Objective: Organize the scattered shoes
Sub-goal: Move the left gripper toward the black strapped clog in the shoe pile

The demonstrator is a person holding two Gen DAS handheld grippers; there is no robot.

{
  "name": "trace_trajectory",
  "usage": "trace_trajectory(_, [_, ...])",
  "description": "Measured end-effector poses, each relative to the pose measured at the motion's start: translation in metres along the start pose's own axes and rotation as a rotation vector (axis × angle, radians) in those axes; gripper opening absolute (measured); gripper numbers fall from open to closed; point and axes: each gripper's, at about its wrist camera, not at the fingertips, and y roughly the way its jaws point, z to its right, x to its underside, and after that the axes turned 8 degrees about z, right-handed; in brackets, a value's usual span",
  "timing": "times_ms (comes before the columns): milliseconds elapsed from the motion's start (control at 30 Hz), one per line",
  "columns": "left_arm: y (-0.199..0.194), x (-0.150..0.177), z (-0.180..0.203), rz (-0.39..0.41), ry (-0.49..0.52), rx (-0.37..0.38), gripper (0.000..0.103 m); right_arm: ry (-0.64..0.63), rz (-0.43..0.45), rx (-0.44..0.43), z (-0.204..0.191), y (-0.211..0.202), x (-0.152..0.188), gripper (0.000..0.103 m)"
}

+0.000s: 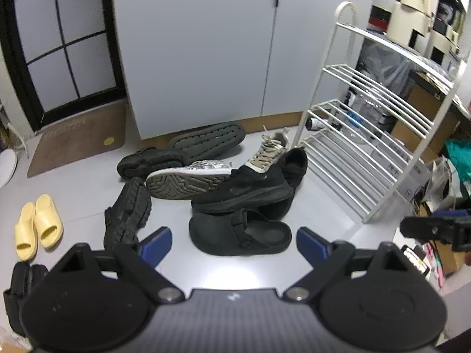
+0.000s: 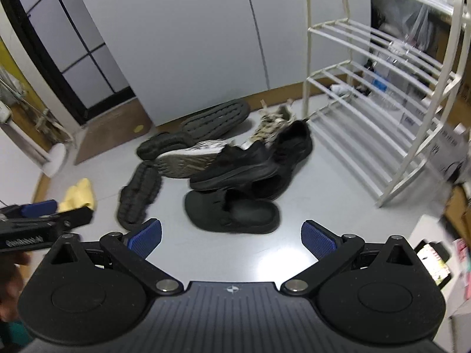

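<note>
A pile of shoes lies on the grey floor. Nearest is a black clog (image 1: pixel 240 236) (image 2: pixel 232 213). Behind it a black sneaker (image 1: pixel 244 191) (image 2: pixel 235 169) rests on another black shoe (image 1: pixel 293 164). A patterned sneaker (image 1: pixel 188 181) lies on its side. A beige laced sneaker (image 1: pixel 268 151) stands behind. Black sandals (image 1: pixel 126 214) (image 2: pixel 138 197) lie sole up at the left. My left gripper (image 1: pixel 234 242) is open and empty, just short of the clog. My right gripper (image 2: pixel 232 236) is open and empty, also just short of the clog.
A white wire shoe rack (image 1: pixel 362 135) (image 2: pixel 379 88) stands at the right, its shelves bare. A yellow pair of slides (image 1: pixel 38 225) and black slides (image 1: pixel 20 291) sit at the left. A brown doormat (image 1: pixel 79 144) lies by the door. White cabinet (image 1: pixel 200 53) behind; clutter right.
</note>
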Motion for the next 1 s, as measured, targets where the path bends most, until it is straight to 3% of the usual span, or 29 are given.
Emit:
trace_trajectory(300, [-0.009, 0.0, 0.013, 0.043, 0.048, 0.01, 0.089, -0.047, 0.06, -0.005, -0.012, -0.008, 0.004, 0.103])
trace_trajectory(600, [-0.007, 0.003, 0.023, 0.052, 0.068, -0.003, 0.089, -0.023, 0.066, -0.079, -0.007, -0.008, -0.003, 0.103])
trace_trajectory(833, [-0.008, 0.001, 0.025, 0.056, 0.07, -0.006, 0.089, -0.017, 0.078, -0.087, -0.008, -0.01, 0.0, 0.103])
trace_trajectory(1000, [-0.007, -0.002, 0.027, 0.059, 0.079, -0.005, 0.089, -0.079, 0.11, -0.043, -0.016, -0.011, 0.001, 0.103])
